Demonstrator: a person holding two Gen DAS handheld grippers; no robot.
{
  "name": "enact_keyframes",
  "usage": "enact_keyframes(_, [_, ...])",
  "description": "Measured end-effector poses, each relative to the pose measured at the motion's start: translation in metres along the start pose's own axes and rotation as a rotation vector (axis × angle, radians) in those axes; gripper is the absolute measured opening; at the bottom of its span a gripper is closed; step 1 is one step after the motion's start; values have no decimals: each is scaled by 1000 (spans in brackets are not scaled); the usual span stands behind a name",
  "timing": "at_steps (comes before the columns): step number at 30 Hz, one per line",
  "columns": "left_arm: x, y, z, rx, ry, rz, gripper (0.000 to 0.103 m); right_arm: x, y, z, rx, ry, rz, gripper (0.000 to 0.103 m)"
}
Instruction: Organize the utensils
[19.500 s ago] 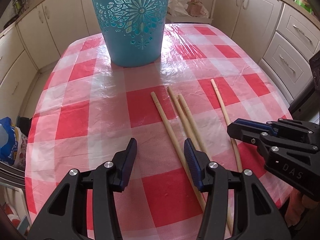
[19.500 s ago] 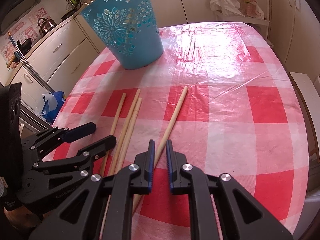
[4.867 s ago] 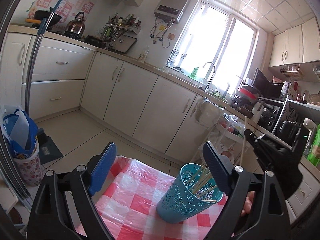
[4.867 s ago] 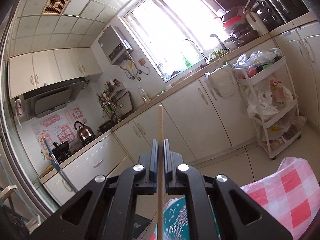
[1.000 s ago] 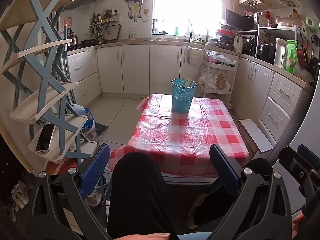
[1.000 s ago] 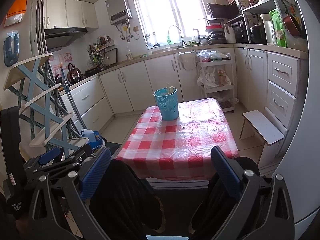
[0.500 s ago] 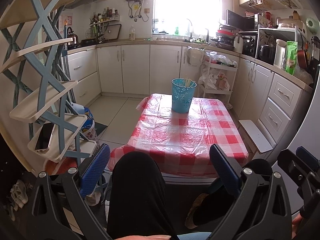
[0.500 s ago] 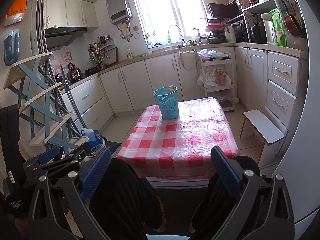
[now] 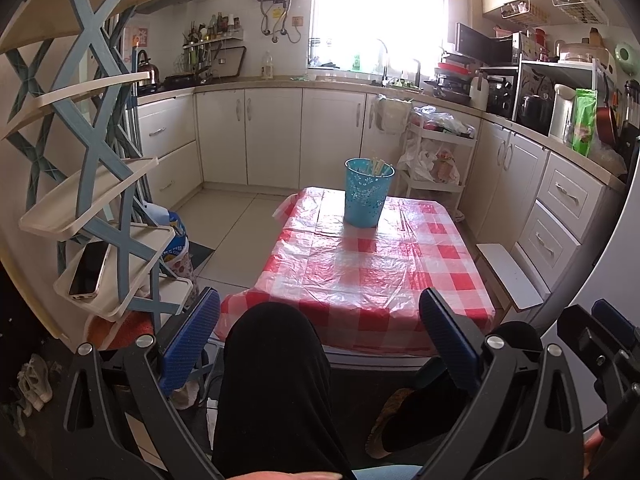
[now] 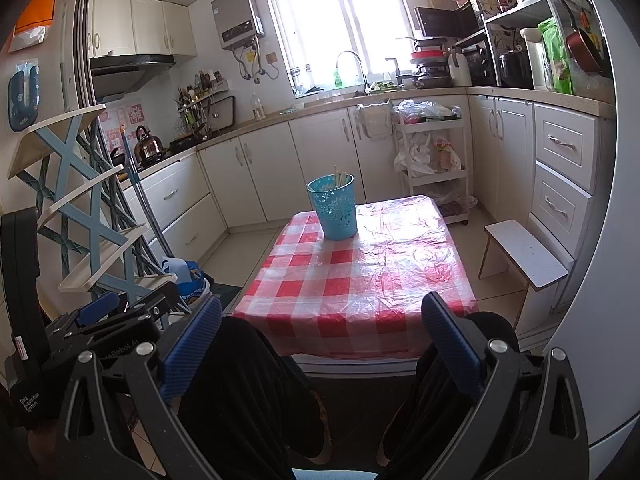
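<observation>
Blue bucket (image 9: 369,192) holds the chopsticks (image 9: 376,167) upright; left gripper (image 9: 320,344) and right gripper (image 10: 322,344), both wide open and empty, sit well back from it. Bumping it could topple everything.

Sunlit window (image 9: 376,12), white cabinets (image 9: 276,136), tiled floor (image 9: 236,220)

Left black plastic two-finger gripper (image 9: 320,336): triangular cut-out frame arms, silver round screws, ribbed blue rubber finger pads (image 9: 192,336). Right black plastic two-finger gripper (image 10: 320,340): same build, blue ribbed pads (image 10: 450,344). Left unit's body carries white lettering, partly legible "Data Acquisition System". Person's black trouser legs (image 9: 276,384); light blue garment edge at bottom.
</observation>
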State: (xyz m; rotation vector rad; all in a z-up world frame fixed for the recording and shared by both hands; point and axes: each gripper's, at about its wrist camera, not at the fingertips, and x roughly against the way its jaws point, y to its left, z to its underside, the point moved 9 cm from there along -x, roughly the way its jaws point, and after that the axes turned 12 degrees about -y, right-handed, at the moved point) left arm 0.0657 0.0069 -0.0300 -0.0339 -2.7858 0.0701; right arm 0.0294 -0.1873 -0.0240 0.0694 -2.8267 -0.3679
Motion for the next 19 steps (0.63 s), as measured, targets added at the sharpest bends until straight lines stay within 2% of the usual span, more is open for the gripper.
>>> enact_keyframes(5, [0, 3, 1, 50, -5, 41, 96, 0, 0, 1, 0, 2, 0, 96])
enact_keyframes(10, [1, -4, 2, 22, -14, 44, 96, 2, 0, 5, 2, 5, 5, 96])
enact_keyframes(19, [-2, 2, 5, 57, 19, 27, 96, 3, -2, 5, 5, -3, 7, 96])
